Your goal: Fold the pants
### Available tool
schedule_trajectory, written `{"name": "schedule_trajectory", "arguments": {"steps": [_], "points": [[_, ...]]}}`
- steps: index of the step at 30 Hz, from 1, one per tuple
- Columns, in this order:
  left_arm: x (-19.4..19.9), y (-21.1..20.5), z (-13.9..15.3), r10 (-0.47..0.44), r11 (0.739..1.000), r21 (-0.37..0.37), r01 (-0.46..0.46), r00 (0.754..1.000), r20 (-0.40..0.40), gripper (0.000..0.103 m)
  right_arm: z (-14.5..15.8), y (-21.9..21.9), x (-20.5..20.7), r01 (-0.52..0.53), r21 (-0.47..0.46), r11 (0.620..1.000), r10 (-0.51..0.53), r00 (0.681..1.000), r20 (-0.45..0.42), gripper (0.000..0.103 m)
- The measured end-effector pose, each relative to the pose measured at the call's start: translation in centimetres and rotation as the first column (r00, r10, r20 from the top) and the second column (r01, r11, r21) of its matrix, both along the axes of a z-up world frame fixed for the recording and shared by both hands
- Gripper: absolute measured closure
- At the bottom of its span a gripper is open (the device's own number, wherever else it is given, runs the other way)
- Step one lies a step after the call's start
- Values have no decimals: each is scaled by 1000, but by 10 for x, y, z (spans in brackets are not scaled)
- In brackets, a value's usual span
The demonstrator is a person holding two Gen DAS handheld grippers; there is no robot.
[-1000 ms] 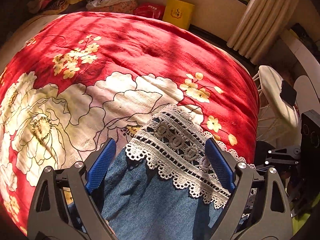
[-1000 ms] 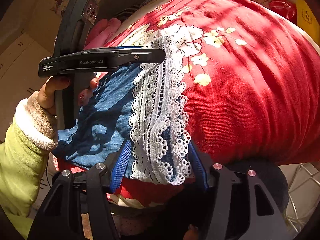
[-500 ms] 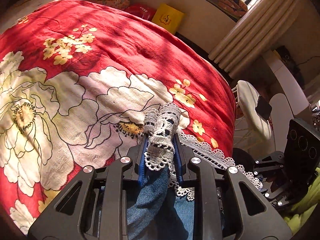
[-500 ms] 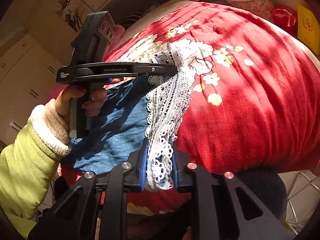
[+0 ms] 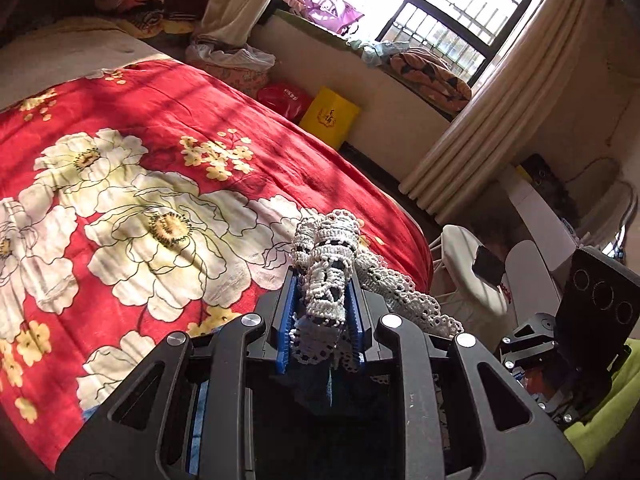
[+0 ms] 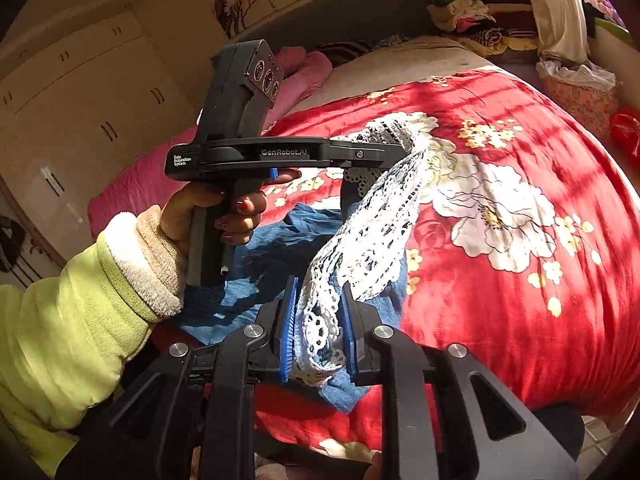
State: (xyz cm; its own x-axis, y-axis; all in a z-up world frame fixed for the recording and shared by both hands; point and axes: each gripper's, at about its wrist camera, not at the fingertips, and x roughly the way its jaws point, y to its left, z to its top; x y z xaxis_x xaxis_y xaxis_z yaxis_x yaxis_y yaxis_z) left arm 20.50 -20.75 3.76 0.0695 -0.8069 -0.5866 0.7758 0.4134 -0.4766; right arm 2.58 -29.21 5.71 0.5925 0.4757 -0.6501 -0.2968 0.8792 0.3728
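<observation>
- Bedroom scene: a bed with a red quilt (image 5: pixel 132 184) printed with big white flowers fills the space ahead of both grippers, sunlight striping across it.
- Past the left gripper's tips there's a barred window (image 5: pixel 424 4) with cream curtains (image 5: pixel 476 132) off to its right, plus a yellow bag (image 5: pixel 330 118) and a red bag (image 5: pixel 284 98) standing by the wall under the sill.
- Left gripper (image 5: pixel 320 312): its 2 blue-padded fingers are pinched in tight on a bunched wad of the white lace hem (image 5: pixel 326 264) of the jeans. The lace pokes out past the tips and a strip of it trails off to the gripper's right.
- Right gripper (image 6: pixel 318 328): same deal, clamped narrow on the lace trim (image 6: pixel 372 236), with a bit of blue denim sticking out under the fingers.
- From the right wrist view you can see the left gripper (image 6: pixel 400 152) sideways up ahead and to the left, held by the left hand (image 6: pixel 224 208) in a lime-green fleece sleeve (image 6: pixel 72 320).
- The lace runs as a taut-ish band between the 2 grippers, lifted off the quilt.
- The jeans (image 6: pixel 264 256) themselves hang and crumple below that band, down to the right gripper's left, the denim partly resting on the quilt near the bed's edge.
- Behind the left hand: cream wardrobe doors (image 6: pixel 92 112) and a pink pillow (image 6: pixel 304 72).
</observation>
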Motion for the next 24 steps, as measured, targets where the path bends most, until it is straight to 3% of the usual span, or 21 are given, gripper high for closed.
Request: {"name": "schedule_trajectory", "arguments": {"steps": [8, 13, 15, 19, 24], "points": [[3, 87, -28, 150, 988, 30, -149, 987, -50, 86, -28, 94, 27, -160, -86, 983, 154, 986, -70, 84], [0, 128, -44, 258, 965, 63, -254, 962, -85, 67, -57, 138, 37, -222, -140, 965, 206, 971, -122, 84], [1, 141, -50, 287, 957, 72, -280, 949, -130, 51, -68, 149, 37, -240, -152, 959, 220, 966, -138, 84], [-1, 164, -58, 326, 945, 68, -319, 923, -204, 41, -77, 163, 32, -268, -182, 946, 246, 960, -135, 82], [-4, 181, -61, 299, 944, -28, -328, 891, -342, 34, -75, 165, 26, -279, -162, 947, 259, 957, -130, 82]]}}
